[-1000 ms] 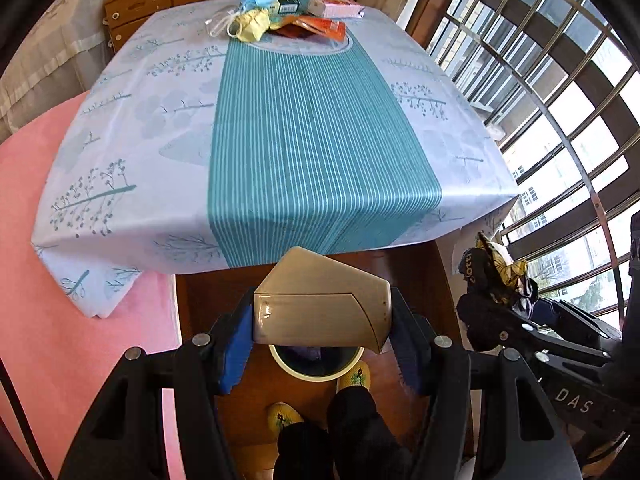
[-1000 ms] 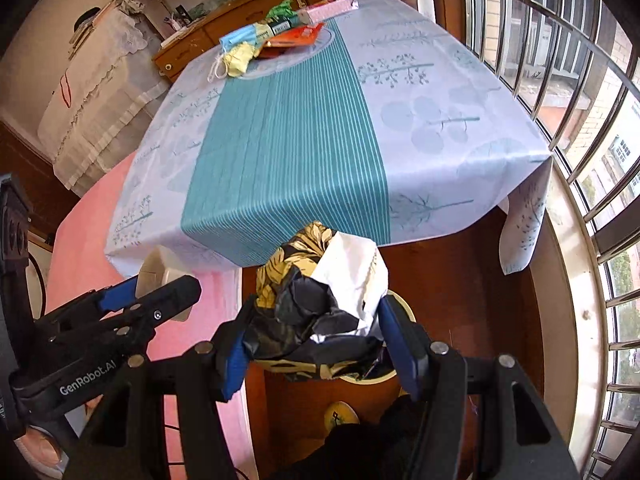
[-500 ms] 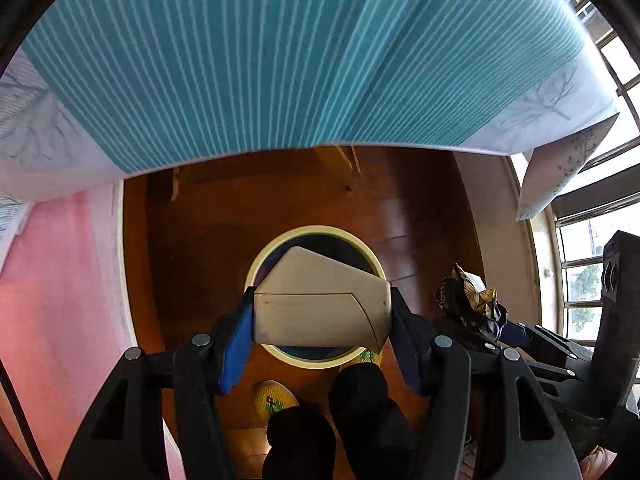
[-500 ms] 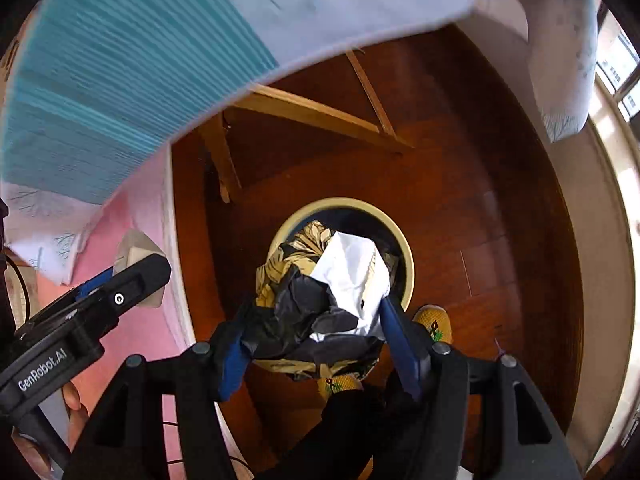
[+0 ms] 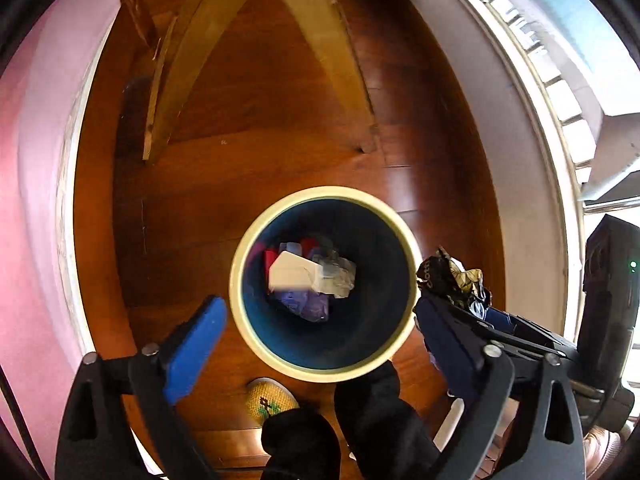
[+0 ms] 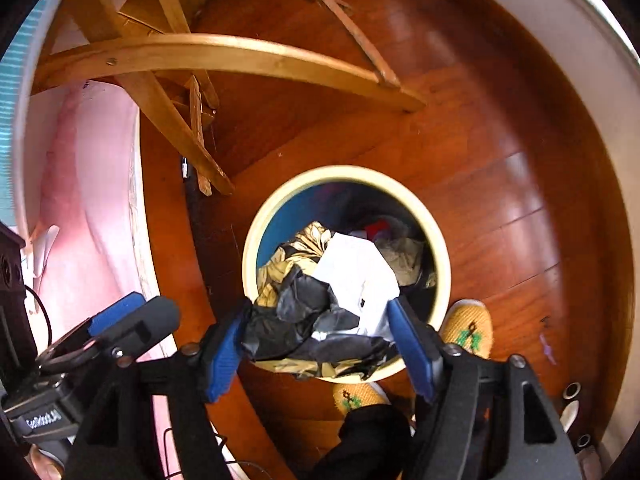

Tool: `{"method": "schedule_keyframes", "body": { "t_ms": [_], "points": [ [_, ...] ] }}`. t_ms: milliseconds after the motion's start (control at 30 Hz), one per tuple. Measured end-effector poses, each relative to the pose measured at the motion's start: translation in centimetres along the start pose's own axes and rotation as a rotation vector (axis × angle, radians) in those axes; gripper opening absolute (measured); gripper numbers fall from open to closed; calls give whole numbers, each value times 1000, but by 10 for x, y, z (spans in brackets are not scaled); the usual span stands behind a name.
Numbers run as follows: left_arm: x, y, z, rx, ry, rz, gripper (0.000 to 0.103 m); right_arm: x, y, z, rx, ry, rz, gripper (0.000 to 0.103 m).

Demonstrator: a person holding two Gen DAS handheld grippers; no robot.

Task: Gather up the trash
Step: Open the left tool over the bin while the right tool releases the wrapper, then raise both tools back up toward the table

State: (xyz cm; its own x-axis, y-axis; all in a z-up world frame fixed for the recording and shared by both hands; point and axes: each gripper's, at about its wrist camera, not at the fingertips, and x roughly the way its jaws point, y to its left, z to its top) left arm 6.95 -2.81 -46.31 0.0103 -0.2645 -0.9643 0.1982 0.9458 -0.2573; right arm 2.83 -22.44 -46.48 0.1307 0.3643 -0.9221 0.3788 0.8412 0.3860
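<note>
In the left wrist view, the left gripper [image 5: 320, 332] is seen opening wide and empty above the bin [image 5: 325, 368], a pale box [image 5: 294, 274] among the trash inside. In the right wrist view, the crumpled wrapper [image 6: 324, 312] is seen between the opening jaws of the right gripper [image 6: 318, 340], over the bin [image 6: 440, 256]; dropping is judged under way, and full release is called for next.

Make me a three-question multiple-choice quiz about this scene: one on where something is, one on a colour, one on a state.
1. Where does the bin stand?
A. on a wooden floor
B. on a table
C. on a chair

2. What colour is the bin's rim?
A. red
B. cream
C. black

3. What is between the left gripper jaws?
A. a bottle
B. crumpled wrapper
C. nothing

Answers:
1 A, floorboards surround the bin.
2 B, a pale cream ring tops the blue inside.
3 C, its jaws are opening with nothing between them, while the crumpled wrapper sits in the right gripper.
</note>
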Motion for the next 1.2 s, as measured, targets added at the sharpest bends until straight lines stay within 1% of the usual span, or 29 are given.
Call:
{"method": "schedule_keyframes", "body": {
  "t_ms": [67, 133, 200, 367, 600, 733, 900, 1033, 1200],
  "points": [
    [6, 5, -3, -3, 4, 16, 98, 9, 0, 1, -3, 4, -14, 75],
    [13, 8, -2, 1, 3, 39, 98, 15, 1, 0, -20, -12, -37, 77],
    [17, 10, -4, 14, -3, 54, 98, 20, 3, -2, -33, -33, -57, 78],
    [14, 7, -8, 37, -20, 97, 98, 19, 0, -6, -39, -78, -90, 78],
    [0, 7, -5, 44, -45, 128, 98, 11, -4, -14, -25, -85, -105, 78],
    [-17, 5, -3, 39, -51, 136, 98, 1, 1, -15, -9, -71, -106, 78],
    [-45, 4, -2, 31, -52, 142, 98, -24, 16, -18, -1, -75, -105, 78],
    [-77, -2, -3, 26, -62, 149, 98, -50, 31, -19, -10, -60, -123, 78],
    [-132, -14, -1, 26, -94, 140, 98, -102, 59, -22, -58, -89, -131, 78]
  ]
}}
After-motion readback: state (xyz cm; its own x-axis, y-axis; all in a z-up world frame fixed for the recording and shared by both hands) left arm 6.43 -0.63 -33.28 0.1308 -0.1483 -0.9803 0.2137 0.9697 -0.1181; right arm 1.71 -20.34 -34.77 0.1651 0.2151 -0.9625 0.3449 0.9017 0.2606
